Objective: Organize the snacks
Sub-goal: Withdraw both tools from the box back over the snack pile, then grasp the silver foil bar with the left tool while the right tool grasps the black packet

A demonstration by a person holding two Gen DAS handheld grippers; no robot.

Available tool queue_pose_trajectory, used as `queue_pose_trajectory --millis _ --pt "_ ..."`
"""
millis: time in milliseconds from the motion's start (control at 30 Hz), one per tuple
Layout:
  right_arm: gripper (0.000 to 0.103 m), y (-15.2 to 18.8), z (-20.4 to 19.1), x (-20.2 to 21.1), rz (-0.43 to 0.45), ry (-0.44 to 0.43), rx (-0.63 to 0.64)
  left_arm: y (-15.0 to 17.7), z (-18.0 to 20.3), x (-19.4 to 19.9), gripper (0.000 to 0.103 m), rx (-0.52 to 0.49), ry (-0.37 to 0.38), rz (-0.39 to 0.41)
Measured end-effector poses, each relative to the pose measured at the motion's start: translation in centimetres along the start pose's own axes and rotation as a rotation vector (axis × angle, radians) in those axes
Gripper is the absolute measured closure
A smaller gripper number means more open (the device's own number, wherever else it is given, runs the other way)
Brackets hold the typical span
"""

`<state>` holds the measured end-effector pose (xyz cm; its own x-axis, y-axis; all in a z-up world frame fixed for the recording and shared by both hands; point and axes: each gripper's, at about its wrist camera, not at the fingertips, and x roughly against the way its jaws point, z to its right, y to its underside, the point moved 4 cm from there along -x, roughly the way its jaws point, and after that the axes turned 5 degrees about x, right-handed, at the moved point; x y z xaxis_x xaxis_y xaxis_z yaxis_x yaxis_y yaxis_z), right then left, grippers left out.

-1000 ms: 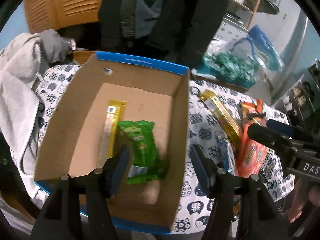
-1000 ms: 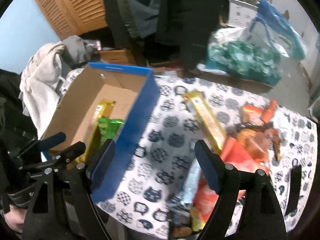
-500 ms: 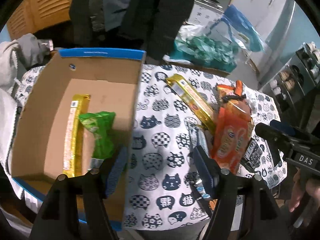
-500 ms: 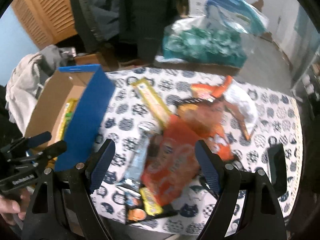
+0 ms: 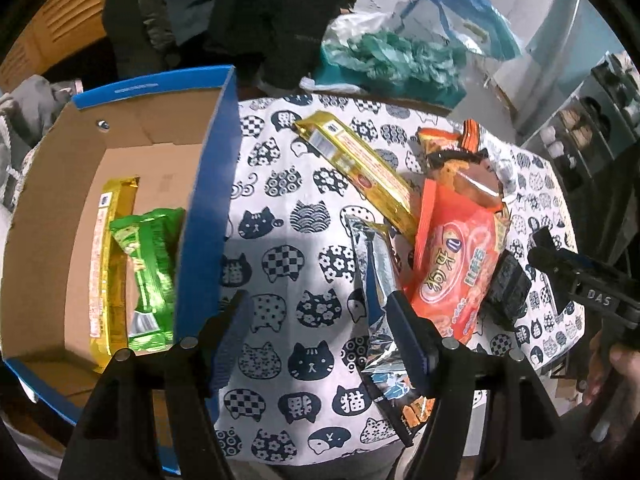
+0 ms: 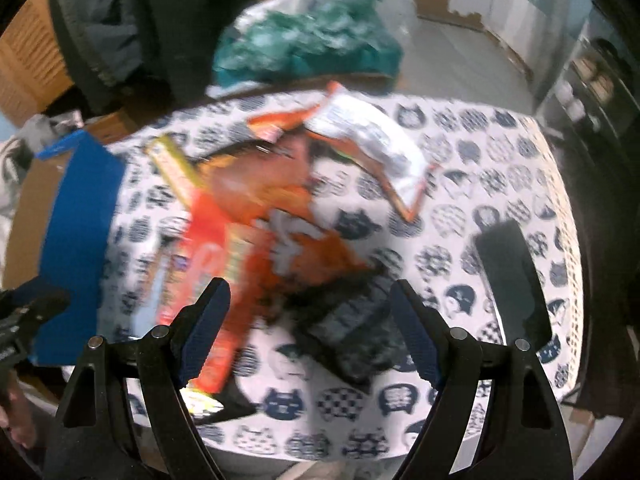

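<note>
A cardboard box with blue rim (image 5: pixel 208 184) stands at the table's left and holds a green snack packet (image 5: pixel 150 272) and a long gold bar (image 5: pixel 106 264). A pile of snacks lies on the cat-print cloth: a gold bar (image 5: pixel 356 168), an orange packet (image 5: pixel 460 264), a silver-blue packet (image 5: pixel 376 280) and a dark packet (image 5: pixel 508 288). My left gripper (image 5: pixel 320 344) is open and empty above the cloth, between box and pile. My right gripper (image 6: pixel 308 332) is open and empty over the dark packet (image 6: pixel 352 328). The orange packet shows blurred in the right wrist view (image 6: pixel 224 272).
The table is covered by a cat-print cloth (image 5: pixel 288 208). A black rectangular object (image 6: pixel 512 280) lies at the table's right side. A teal plastic bag (image 5: pixel 384 60) and hanging dark coats (image 5: pixel 256 8) are behind the table. Grey cloth (image 5: pixel 24 120) lies left of the box.
Both grippers have swung right, away from the box and toward the snack pile. The right wrist view is motion-blurred. Both stay open and empty.
</note>
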<state>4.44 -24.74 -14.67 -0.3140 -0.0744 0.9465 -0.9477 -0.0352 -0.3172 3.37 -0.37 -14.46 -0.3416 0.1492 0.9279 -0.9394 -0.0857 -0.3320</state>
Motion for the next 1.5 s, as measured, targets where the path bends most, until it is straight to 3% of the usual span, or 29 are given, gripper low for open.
queue_pose_trajectory --millis 300,533,867,1233,1400,1467,1500 --pt "0.021 1.2 2.8 -5.1 -0.095 0.133 -0.01 -0.1 2.0 -2.9 0.032 -0.049 -0.025 -0.046" --pt "0.021 1.2 3.3 -7.9 -0.135 0.209 0.031 -0.1 2.5 -5.0 0.032 -0.028 -0.012 -0.085" --pt "0.021 3.4 3.5 -8.7 -0.189 0.271 0.127 -1.0 3.2 -7.1 0.032 0.007 0.007 -0.114" --pt "0.021 5.9 9.1 -8.0 -0.21 0.163 -0.045 -0.6 4.2 -10.1 0.031 -0.001 -0.013 -0.199" --pt "0.021 6.1 11.3 -9.1 -0.236 0.121 -0.108 -0.4 4.4 -10.0 0.031 -0.037 -0.022 -0.181" --pt "0.021 6.4 11.5 -9.5 -0.249 0.109 -0.118 -0.2 4.4 -10.0 0.043 -0.051 -0.022 -0.174" --pt "0.021 6.7 11.5 -9.7 -0.25 0.112 -0.114 -0.1 4.6 -10.0 0.057 -0.058 -0.02 -0.177"
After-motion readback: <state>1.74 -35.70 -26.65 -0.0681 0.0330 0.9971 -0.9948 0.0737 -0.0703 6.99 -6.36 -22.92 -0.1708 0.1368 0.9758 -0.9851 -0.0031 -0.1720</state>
